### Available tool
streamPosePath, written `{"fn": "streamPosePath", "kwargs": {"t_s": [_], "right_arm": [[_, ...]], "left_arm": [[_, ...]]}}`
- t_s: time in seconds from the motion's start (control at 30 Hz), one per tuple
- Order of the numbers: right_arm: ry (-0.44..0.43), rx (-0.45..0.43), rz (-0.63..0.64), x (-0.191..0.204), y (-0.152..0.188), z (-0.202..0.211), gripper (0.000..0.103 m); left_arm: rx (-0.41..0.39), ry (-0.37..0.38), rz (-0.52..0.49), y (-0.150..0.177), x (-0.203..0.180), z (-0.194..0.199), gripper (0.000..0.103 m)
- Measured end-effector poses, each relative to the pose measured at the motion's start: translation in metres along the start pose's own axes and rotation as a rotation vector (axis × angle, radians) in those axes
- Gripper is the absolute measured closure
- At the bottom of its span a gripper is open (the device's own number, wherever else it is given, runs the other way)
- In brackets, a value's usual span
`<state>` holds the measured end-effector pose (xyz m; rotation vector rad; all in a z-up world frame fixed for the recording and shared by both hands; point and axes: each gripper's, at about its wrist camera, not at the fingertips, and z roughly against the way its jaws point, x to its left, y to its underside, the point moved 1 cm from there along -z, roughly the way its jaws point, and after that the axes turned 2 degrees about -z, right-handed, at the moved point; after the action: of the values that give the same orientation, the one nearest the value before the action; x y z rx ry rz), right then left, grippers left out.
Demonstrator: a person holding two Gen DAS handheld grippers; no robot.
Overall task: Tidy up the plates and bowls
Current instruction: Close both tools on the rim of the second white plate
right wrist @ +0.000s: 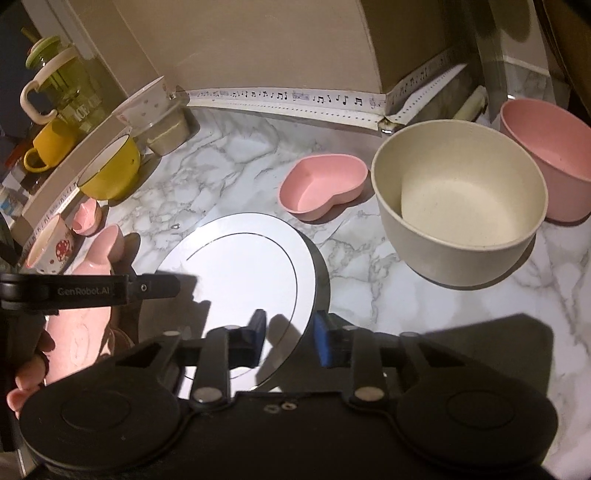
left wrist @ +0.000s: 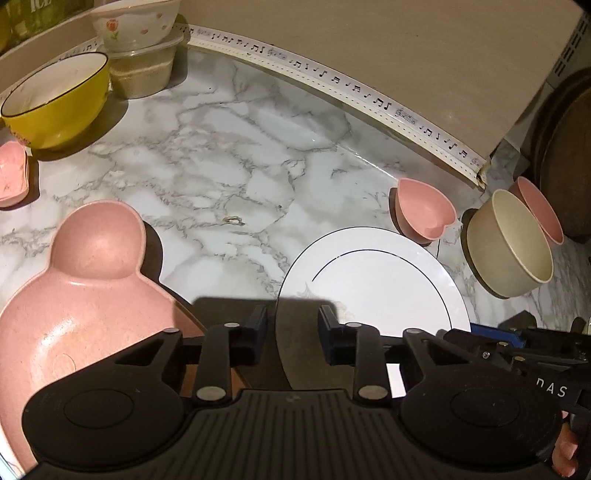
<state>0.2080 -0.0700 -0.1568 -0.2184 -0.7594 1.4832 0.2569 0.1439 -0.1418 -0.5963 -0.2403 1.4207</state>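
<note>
White plate (left wrist: 369, 280) on the marbled desk (left wrist: 221, 147), directly under the tips of both tongs. Left tongs (left wrist: 292, 332) angled down over its left rim, narrowed but with a gap showing: one finger off the plate's edge, the other above its face, rim running between, no pad seen pressing. Right tongs (right wrist: 290, 339) likewise over the right rim, partly narrowed, rim between the fingers, blue pad just clear of the edge, nothing gripped. Left of the left tongs, close by, a pink figure-shaped dish (left wrist: 92, 280). Beyond the right tongs, a pink heart bowl (right wrist: 323, 186) just past the plate; right of it a beige bowl (right wrist: 458, 206), with a pink round bowl (right wrist: 550, 155) touching behind. Far ahead and left of the left tongs, a yellow bowl (left wrist: 55, 107), and a flowered bowl (left wrist: 136, 22) stacked on a lidded container (left wrist: 144, 70) by the wall.
</note>
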Motion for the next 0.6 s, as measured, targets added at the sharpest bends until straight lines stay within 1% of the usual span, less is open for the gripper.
{"fn": "streamPosePath", "kwargs": {"t_s": [0.03,0.1,0.23,0.33,0.6], "right_arm": [[-0.001,0.001,-0.014,-0.001,0.000,0.000,0.081],[-0.009,0.001,-0.045,-0.005,-0.001,0.000,0.084],[-0.027,0.010,-0.098,-0.013,-0.002,-0.002,0.092],[-0.044,0.015,-0.134,-0.018,-0.002,-0.001,0.094],[-0.029,0.015,-0.140,-0.022,-0.001,0.004,0.094]], "left_arm": [[0.000,0.002,0.008,0.000,0.001,0.000,0.077],[0.004,0.009,0.022,-0.001,0.003,-0.002,0.084],[0.005,0.016,0.033,-0.002,0.004,-0.001,0.085],[0.005,0.019,0.048,-0.002,0.006,0.000,0.087],[-0.014,0.025,0.036,0.000,-0.003,0.006,0.087]]}}
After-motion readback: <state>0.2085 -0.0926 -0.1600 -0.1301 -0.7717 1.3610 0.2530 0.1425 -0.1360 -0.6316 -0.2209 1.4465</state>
